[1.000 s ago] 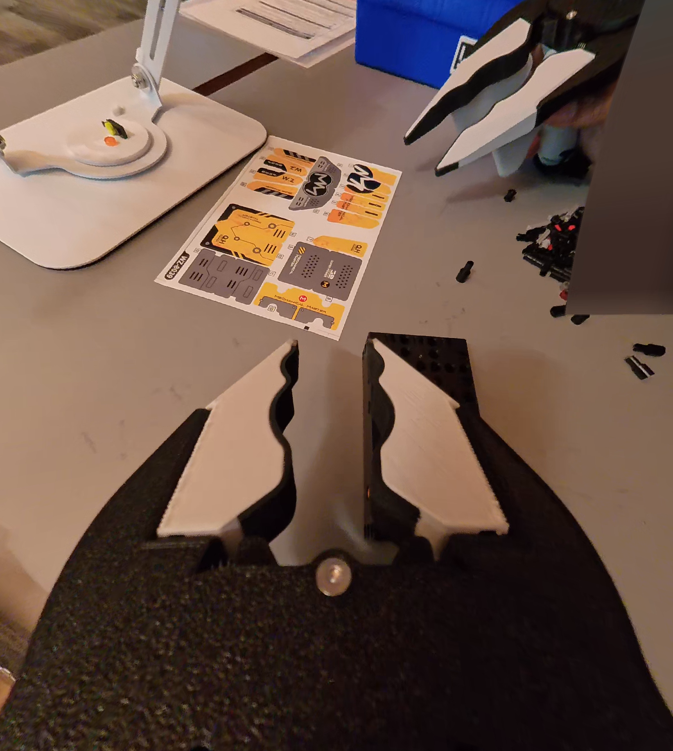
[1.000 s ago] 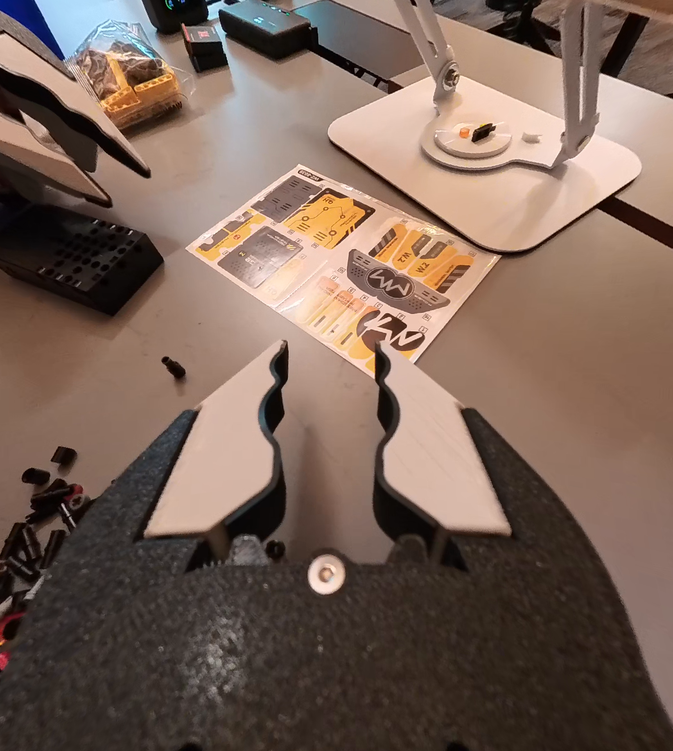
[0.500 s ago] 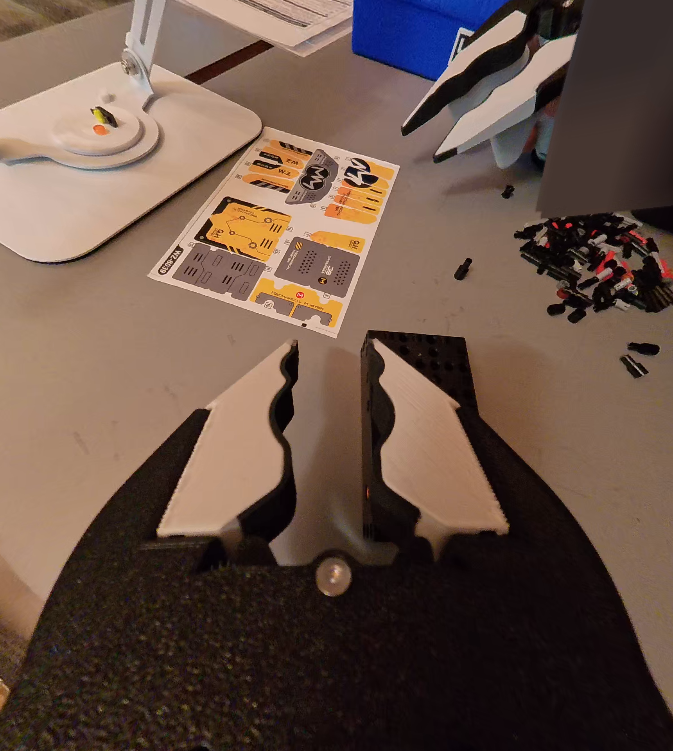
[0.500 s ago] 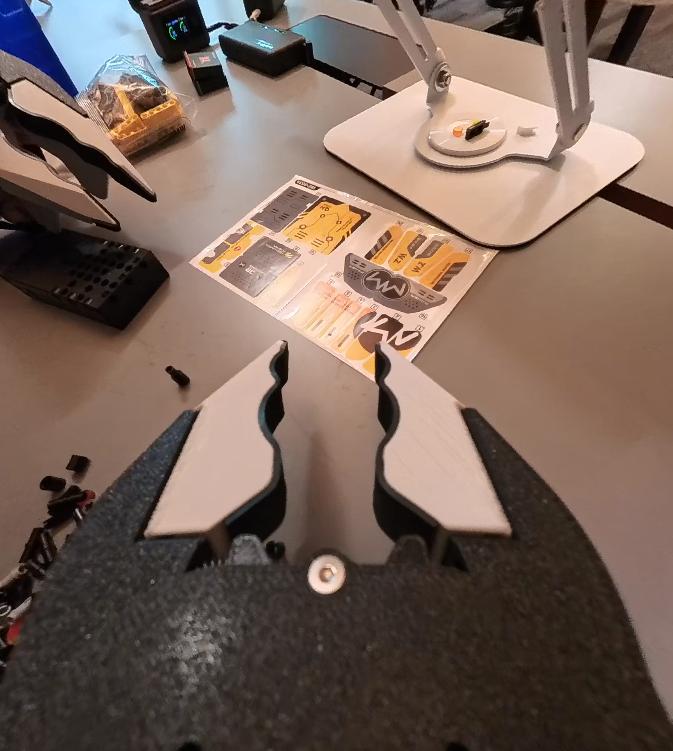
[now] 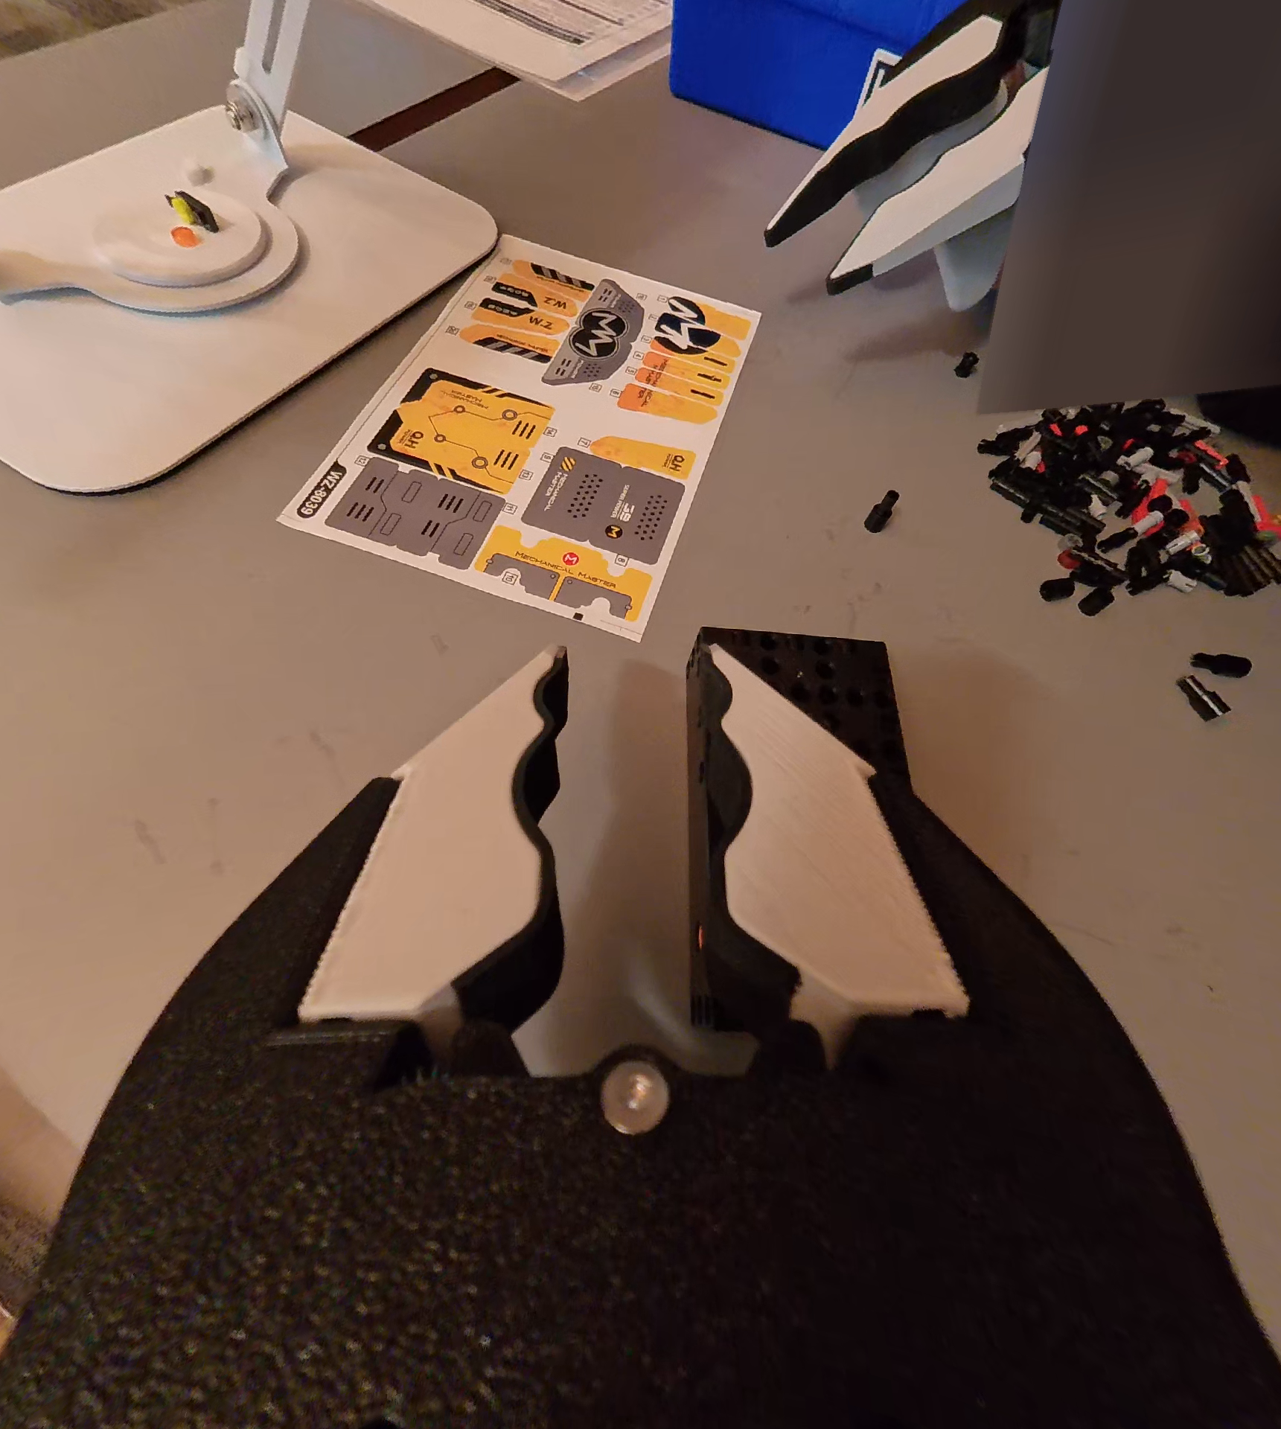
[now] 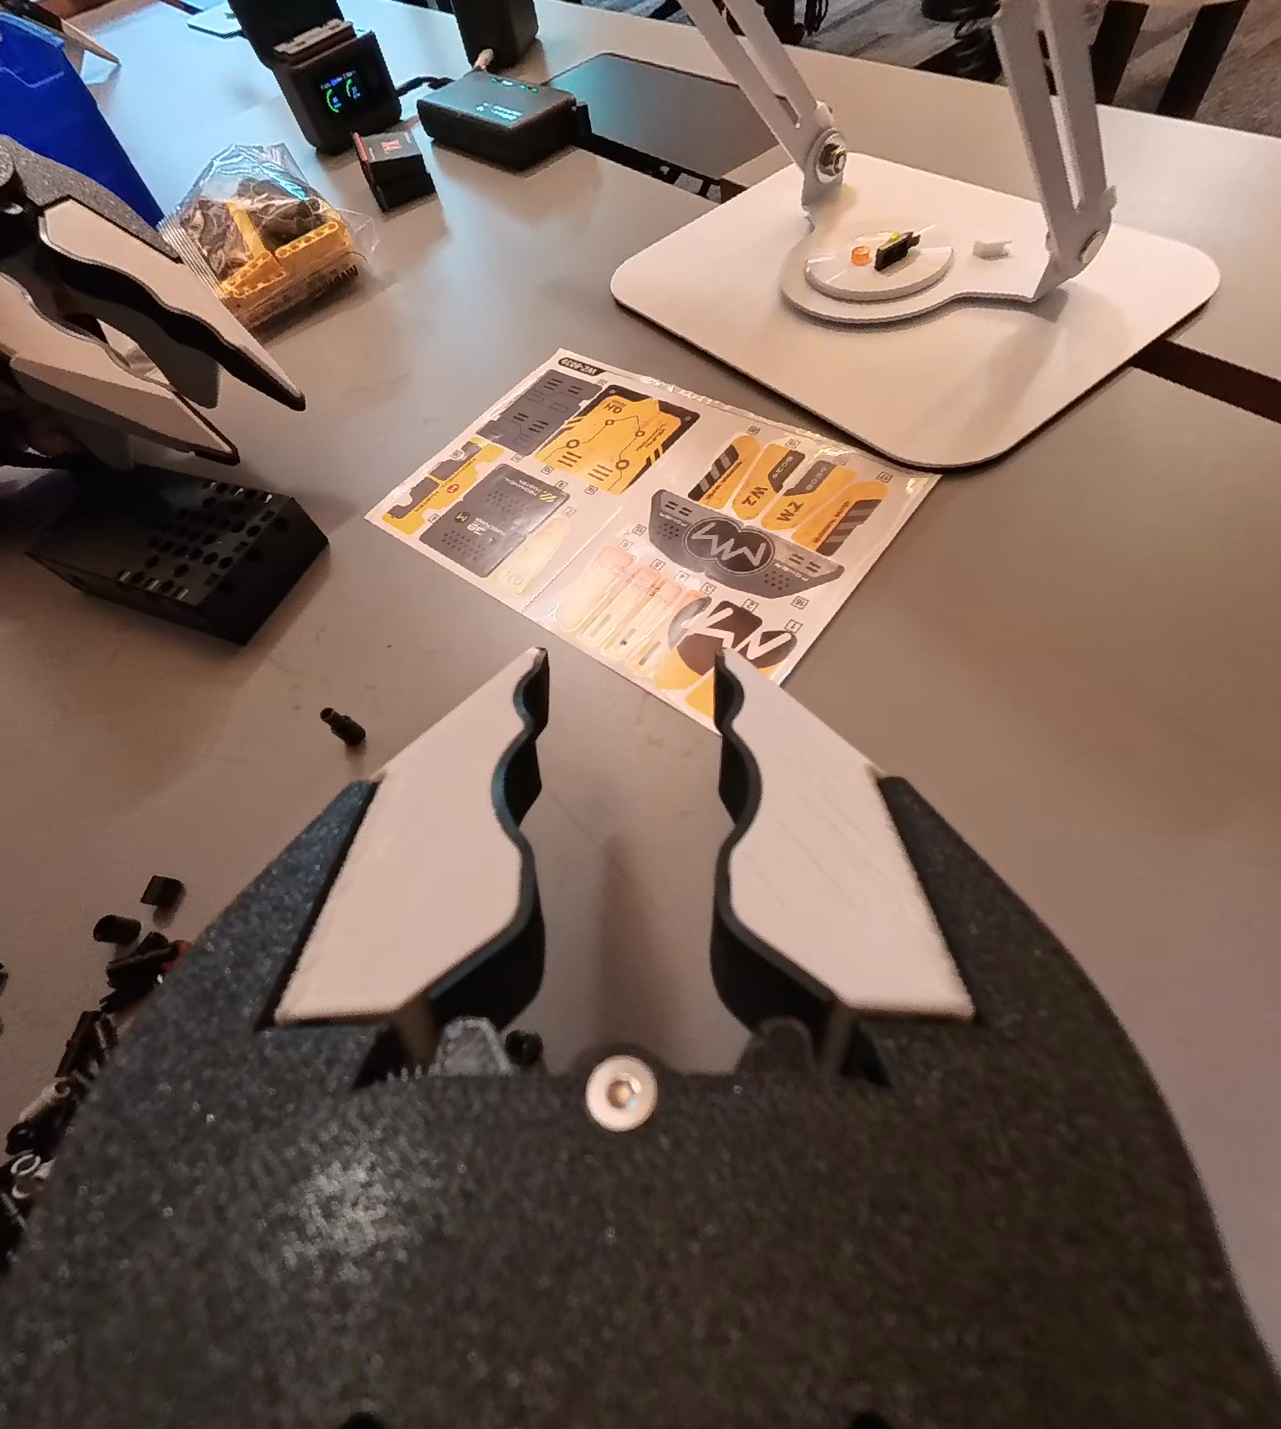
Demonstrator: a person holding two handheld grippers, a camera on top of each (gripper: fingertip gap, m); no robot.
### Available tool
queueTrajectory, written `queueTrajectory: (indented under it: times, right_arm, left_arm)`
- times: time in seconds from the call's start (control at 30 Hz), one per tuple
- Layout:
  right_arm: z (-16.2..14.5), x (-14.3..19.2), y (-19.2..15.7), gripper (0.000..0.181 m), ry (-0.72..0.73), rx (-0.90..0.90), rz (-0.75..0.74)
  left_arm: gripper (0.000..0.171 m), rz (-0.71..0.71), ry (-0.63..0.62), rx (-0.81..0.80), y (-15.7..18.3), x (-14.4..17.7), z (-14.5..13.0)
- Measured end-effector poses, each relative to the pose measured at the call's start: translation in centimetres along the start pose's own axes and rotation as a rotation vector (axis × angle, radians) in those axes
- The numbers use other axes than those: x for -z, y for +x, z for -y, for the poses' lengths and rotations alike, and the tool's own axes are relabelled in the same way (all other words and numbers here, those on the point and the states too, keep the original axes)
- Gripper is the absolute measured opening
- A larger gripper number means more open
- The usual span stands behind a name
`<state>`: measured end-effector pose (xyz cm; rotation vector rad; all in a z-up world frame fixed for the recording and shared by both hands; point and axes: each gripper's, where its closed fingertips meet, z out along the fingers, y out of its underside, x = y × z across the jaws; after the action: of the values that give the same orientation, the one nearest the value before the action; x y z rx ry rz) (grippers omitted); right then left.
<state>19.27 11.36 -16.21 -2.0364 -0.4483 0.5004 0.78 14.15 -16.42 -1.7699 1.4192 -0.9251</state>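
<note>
The left gripper [image 5: 633, 665] hides most of the black block [image 5: 838, 680].

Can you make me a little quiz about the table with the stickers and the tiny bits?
1. True or false: the right gripper is holding the sticker sheet.
2. Which thing is nearest the left gripper? A) black holed block B) blue bin C) white stand base
3. Fill in: the pile of small pegs is mostly ____ in colour.
Key: 1 false; 2 A; 3 black.
</note>
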Motion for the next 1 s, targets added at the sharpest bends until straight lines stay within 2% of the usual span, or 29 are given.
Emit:
queueTrajectory:
  times: [0.53,0.8,1.0]
  right_arm:
    - [0.1,0.1,0.2,0.043,0.006,-0.031,0.009]
    - [0.5,0.5,0.6,0.043,0.047,-0.07,0.013]
    - [1.2,1.2,0.9,0.043,0.104,-0.095,0.015]
  left_arm:
    - [0.033,0.007,-0.004,-0.017,0.1,-0.1,-0.1]
    - [0.033,0.023,-0.001,-0.041,0.1,0.0,0.0]
    - [0.033,0.017,0.045,-0.019,0.1,0.4,0.6]
